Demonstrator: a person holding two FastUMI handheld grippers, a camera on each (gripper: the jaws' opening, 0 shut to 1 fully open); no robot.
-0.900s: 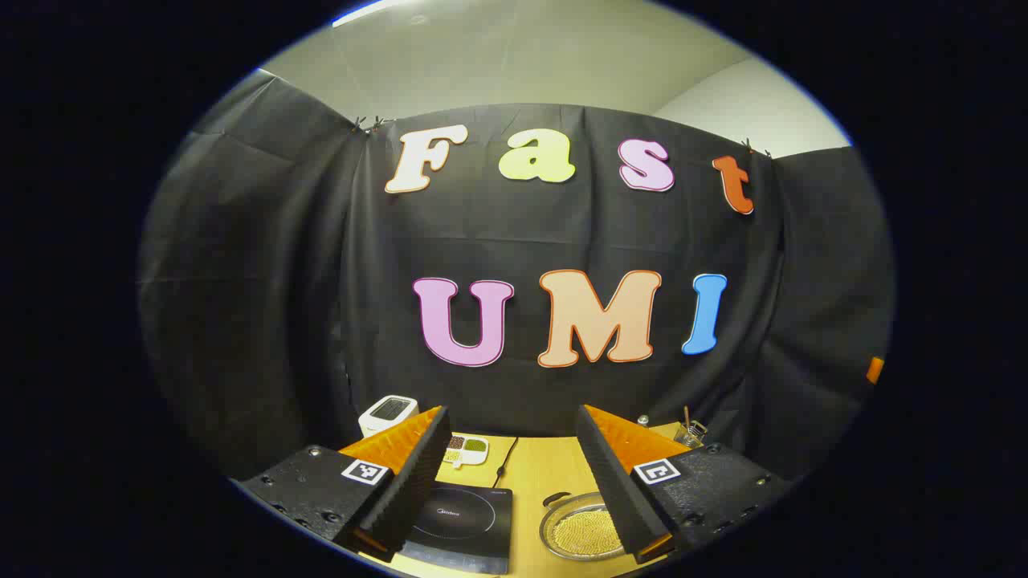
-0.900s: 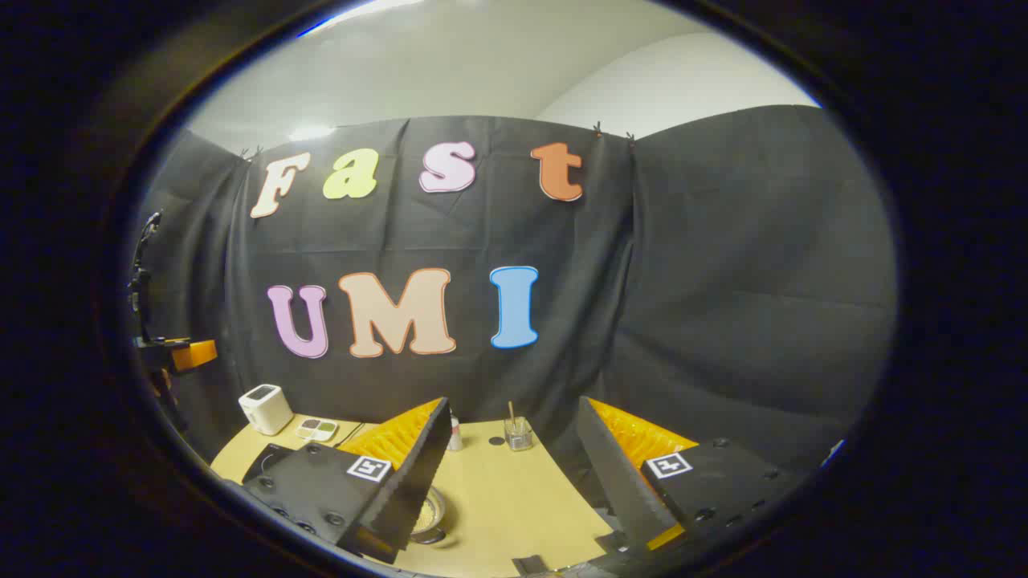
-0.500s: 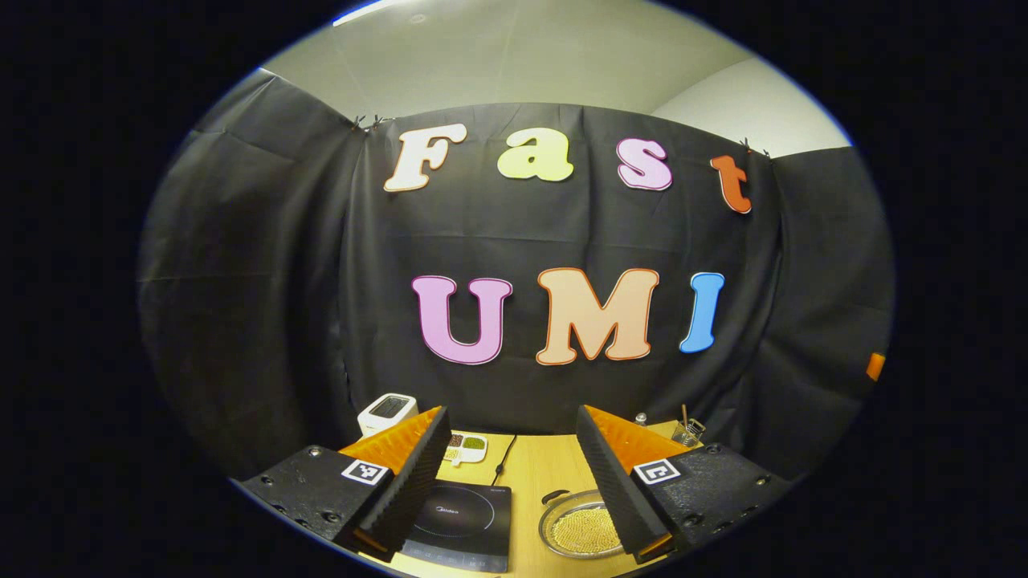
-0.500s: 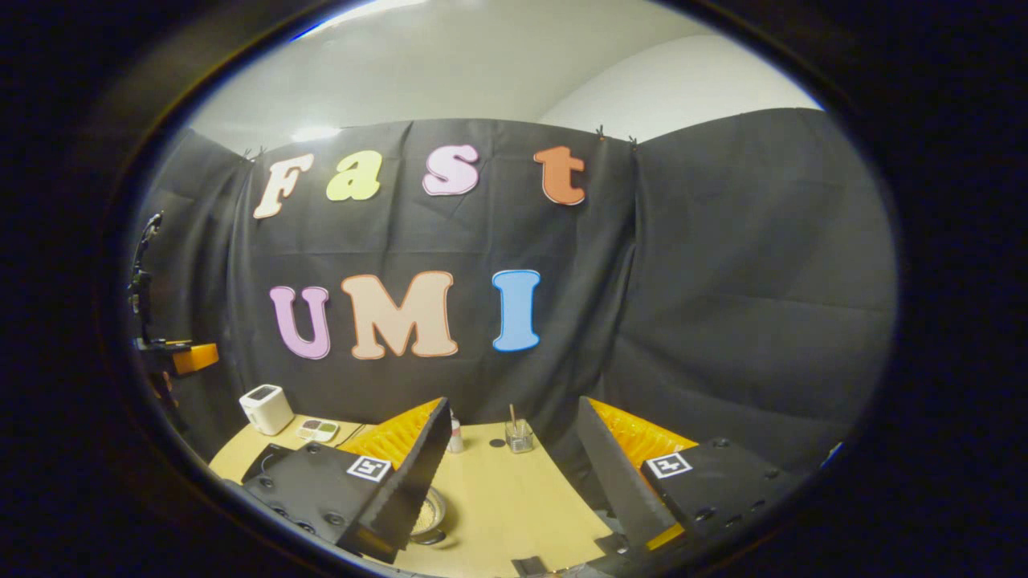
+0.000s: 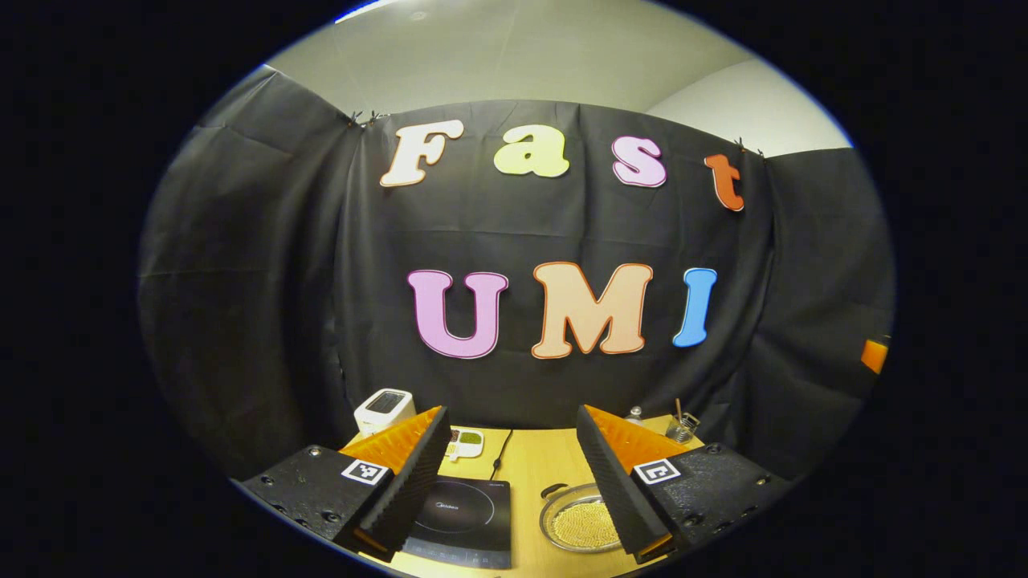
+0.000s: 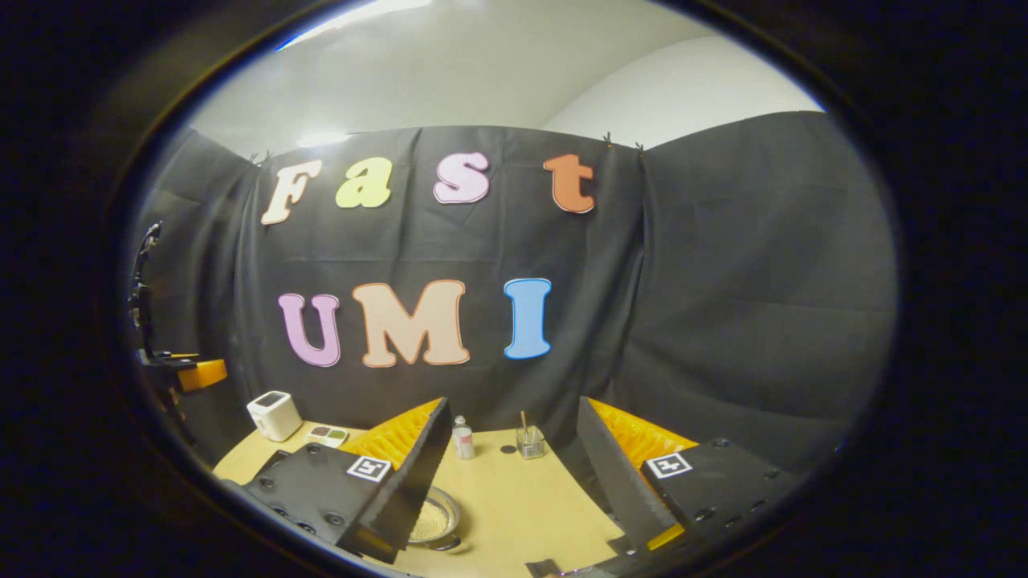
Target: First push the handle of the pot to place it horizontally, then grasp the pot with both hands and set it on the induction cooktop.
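In the left gripper view, the left gripper is held spread and empty above the table; the pot, rigid metal and likely slippery, sits beside the induction cooktop. In the right gripper view, the right gripper is spread too; the pot's rim is best gripped at opposite sides.

We see bare table between the cooktop and the pot, which sit near each other, apart. Along the back edge stand a white box, a small dish, a bottle and a glass. A cord crosses the wood behind the cooktop.
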